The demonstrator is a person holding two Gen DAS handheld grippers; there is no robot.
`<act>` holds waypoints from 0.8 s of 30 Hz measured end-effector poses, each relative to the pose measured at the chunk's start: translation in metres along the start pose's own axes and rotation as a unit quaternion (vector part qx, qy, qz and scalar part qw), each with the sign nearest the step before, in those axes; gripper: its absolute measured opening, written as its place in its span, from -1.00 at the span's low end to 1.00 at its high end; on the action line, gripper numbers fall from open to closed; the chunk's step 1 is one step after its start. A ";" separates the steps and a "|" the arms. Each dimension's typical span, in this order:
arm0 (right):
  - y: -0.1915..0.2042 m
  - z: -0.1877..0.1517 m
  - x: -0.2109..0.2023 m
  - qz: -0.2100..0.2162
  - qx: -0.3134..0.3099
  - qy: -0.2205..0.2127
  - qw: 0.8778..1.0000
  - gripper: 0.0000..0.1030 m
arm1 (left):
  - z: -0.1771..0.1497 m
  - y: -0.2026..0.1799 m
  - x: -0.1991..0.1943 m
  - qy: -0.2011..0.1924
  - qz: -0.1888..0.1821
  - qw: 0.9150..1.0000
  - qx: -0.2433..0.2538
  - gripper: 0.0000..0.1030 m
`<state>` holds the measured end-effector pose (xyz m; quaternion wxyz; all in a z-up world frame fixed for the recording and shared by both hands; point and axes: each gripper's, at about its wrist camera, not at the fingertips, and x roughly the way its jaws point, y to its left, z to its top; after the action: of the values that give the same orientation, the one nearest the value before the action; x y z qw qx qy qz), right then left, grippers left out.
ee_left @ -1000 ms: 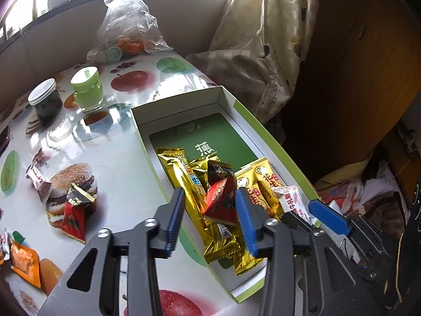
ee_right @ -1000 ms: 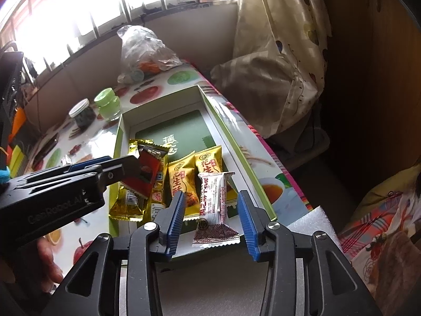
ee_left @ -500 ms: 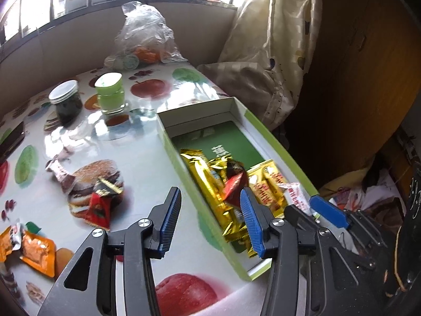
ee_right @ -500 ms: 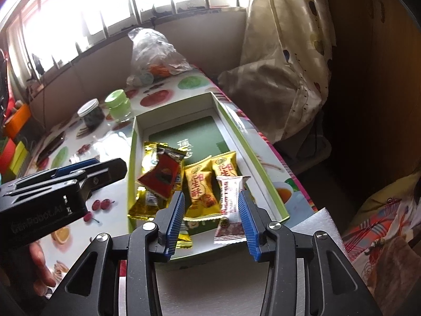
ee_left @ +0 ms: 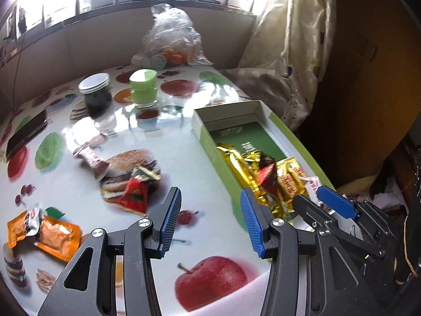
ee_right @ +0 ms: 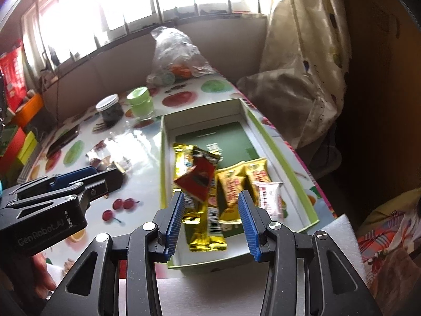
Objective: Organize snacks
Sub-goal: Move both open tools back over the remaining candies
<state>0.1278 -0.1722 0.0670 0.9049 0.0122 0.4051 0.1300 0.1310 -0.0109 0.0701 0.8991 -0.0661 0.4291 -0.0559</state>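
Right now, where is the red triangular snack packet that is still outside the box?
In the left wrist view, the red triangular snack packet lies on the table's printed hamburger picture, left of the green cardboard box.

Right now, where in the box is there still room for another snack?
The far end of the green-and-white cardboard box shows bare green floor, bordered by its back wall. The near half is crowded with gold wrappers and a red packet.

The left gripper (ee_left: 210, 217) hangs tilted downward beside the box (ee_left: 210, 147), jaws apart and empty. The right gripper (ee_right: 210, 216) tilts down over that box's near end, jaws parted, gripping nothing.
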 end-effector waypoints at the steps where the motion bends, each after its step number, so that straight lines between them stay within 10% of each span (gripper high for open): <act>1: 0.003 0.000 0.001 0.004 -0.002 0.001 1.000 -0.19 | -0.001 0.004 -0.001 -0.001 0.002 1.000 -0.005 -0.06; 24: 0.084 0.018 0.055 0.075 -0.060 0.042 0.994 -0.14 | -0.027 0.122 -0.018 -0.010 0.070 0.990 -0.125 -0.06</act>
<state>0.1573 -0.0759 0.0499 0.8738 -0.0178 0.4323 0.2219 0.1039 0.1106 0.0467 0.8896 -0.1479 0.4276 0.0622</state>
